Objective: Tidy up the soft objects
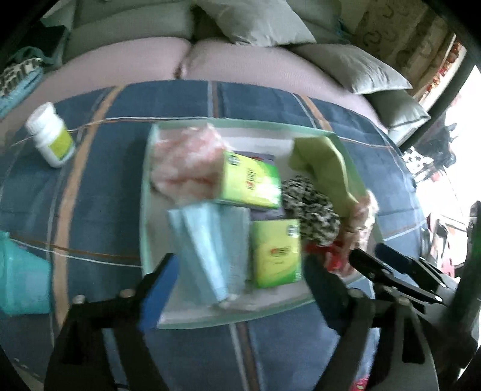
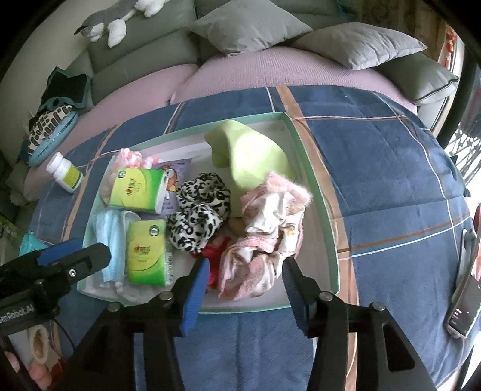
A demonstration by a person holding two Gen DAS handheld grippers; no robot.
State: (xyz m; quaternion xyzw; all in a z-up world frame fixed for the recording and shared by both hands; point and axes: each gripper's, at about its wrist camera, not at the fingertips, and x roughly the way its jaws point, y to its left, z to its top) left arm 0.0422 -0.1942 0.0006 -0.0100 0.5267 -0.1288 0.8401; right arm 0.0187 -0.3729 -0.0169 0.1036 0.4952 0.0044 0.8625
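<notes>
A shallow pale green tray (image 2: 327,210) on the blue plaid blanket holds soft things: a pink patterned cloth (image 2: 264,240), a leopard-print cloth (image 2: 198,219), a lime green cloth (image 2: 255,156), a blue face mask (image 2: 111,237), two green tissue packs (image 2: 147,252) (image 2: 136,186), and a pink fluffy item (image 1: 183,162). My right gripper (image 2: 245,267) is open, its jaws on either side of the pink cloth's near end. My left gripper (image 1: 240,270) is open above the tray's near edge (image 1: 210,323), over the mask (image 1: 207,240) and a tissue pack (image 1: 276,252).
A white pill bottle (image 2: 64,172) lies on the blanket (image 2: 390,180) left of the tray. A phone (image 2: 463,303) lies at the right edge. Grey cushions (image 2: 249,24) and a plush toy (image 2: 114,21) sit on the sofa behind. A teal object (image 1: 21,279) is at the left.
</notes>
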